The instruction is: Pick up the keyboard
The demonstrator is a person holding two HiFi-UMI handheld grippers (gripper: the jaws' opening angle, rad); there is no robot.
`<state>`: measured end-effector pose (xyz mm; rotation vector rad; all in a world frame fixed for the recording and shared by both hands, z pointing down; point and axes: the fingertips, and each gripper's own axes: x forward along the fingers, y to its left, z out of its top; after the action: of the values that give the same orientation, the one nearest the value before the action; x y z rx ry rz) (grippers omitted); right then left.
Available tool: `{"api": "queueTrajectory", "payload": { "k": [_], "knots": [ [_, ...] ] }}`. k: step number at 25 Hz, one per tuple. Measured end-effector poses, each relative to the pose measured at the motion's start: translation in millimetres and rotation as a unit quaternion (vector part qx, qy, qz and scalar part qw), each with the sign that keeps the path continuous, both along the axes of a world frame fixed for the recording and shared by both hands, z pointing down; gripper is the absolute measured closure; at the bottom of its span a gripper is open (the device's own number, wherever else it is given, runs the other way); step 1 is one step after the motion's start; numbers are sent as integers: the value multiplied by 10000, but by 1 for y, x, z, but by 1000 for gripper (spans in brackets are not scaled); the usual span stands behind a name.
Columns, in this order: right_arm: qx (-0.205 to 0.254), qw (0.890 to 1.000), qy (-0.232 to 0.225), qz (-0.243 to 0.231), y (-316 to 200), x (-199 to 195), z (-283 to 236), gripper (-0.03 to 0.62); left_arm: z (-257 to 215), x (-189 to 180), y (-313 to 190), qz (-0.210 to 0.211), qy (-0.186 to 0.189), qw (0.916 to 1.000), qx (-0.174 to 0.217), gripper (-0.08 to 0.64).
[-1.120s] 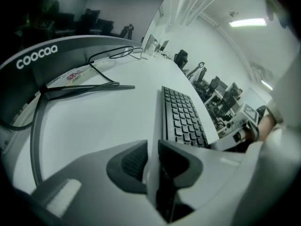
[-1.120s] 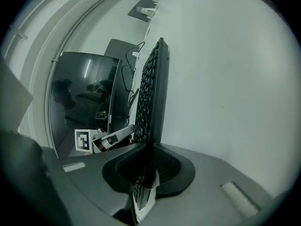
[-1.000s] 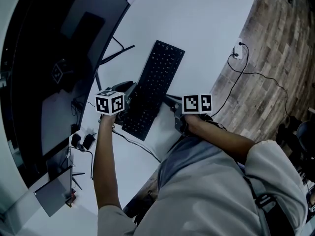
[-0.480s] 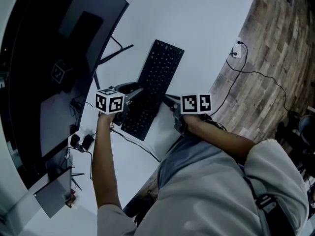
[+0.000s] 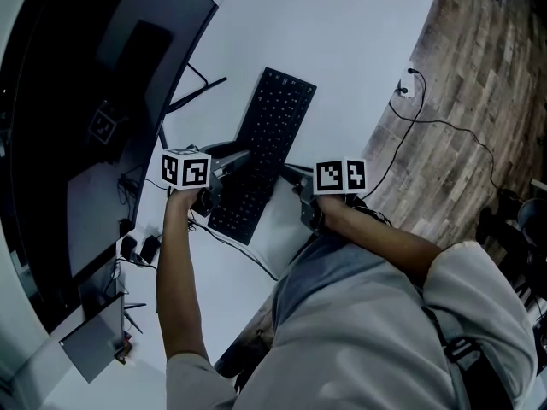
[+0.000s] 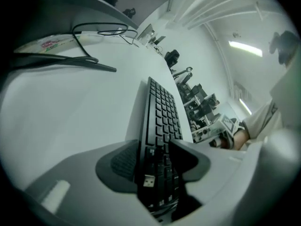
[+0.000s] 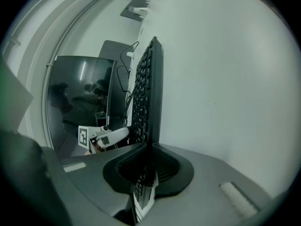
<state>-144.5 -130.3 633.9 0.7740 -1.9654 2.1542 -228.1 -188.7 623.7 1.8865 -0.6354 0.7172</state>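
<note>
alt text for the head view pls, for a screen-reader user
Seen from steeply above, a person grips a black keyboard on a white desk from both long sides, with the left tool and the right tool each shut on an edge near its closer end. A dark monitor stands at left, and wood floor shows at right.

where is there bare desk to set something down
Bare desk beyond the keyboard's far end, and between the keyboard and the desk's curved right edge. Crowded on the left: monitor, its stand legs and cables.
</note>
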Motion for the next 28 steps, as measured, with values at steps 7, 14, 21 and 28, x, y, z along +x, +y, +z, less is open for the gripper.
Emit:
{"api": "queueTrajectory", "payload": {
  "k": [7,14,21,28],
  "knots": [
    [105,9999,44,-59,2,1,1,545,-12,2,2,-78,287,9994,-164,560],
    [86,9998,91,-157,3,2,5,548,-23,6,3,-108,556,9979,-317,560],
    [95,9996,120,-226,8,10,7,548,-43,21,8,35,1260,9902,-598,560],
    [188,9991,192,-328,8,7,7,552,-24,57,29,1106,554,9912,-477,560]
  ]
}}
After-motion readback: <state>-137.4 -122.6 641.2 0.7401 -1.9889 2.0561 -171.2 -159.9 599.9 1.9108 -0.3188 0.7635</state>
